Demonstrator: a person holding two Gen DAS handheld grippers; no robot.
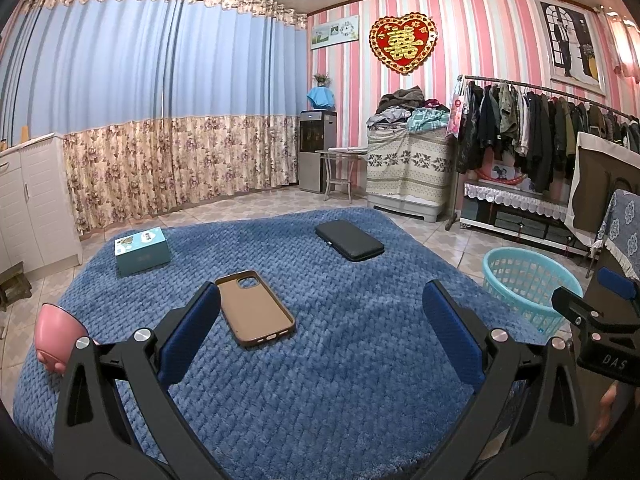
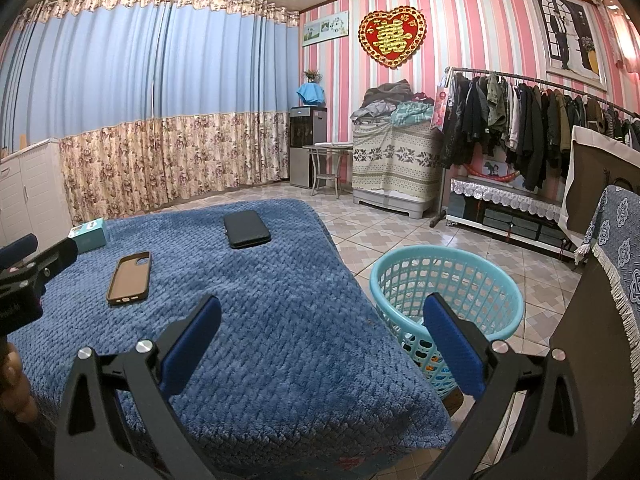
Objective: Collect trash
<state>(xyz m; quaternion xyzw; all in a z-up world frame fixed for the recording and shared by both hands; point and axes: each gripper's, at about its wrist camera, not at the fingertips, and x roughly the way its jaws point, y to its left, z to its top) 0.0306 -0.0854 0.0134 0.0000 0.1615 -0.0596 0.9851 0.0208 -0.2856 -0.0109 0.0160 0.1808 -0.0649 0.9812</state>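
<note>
A table under a blue quilted cloth (image 1: 320, 360) carries a brown phone case (image 1: 256, 309), a black flat case (image 1: 349, 240) and a teal box (image 1: 141, 250). My left gripper (image 1: 320, 316) is open and empty, above the cloth, with the brown case by its left finger. A turquoise plastic basket (image 2: 446, 288) stands on the floor to the right of the table; small coloured items show in its bottom. My right gripper (image 2: 322, 324) is open and empty over the table's right edge, its right finger in front of the basket. The right gripper's body shows in the left wrist view (image 1: 592, 320).
A pink round object (image 1: 56, 336) sits at the table's left edge. A clothes rack (image 2: 532, 128) and low cabinet line the right wall. A covered chest (image 2: 394, 160), small stand and water dispenser (image 2: 304, 144) stand at the back. White cabinets (image 1: 28, 208) are on the left.
</note>
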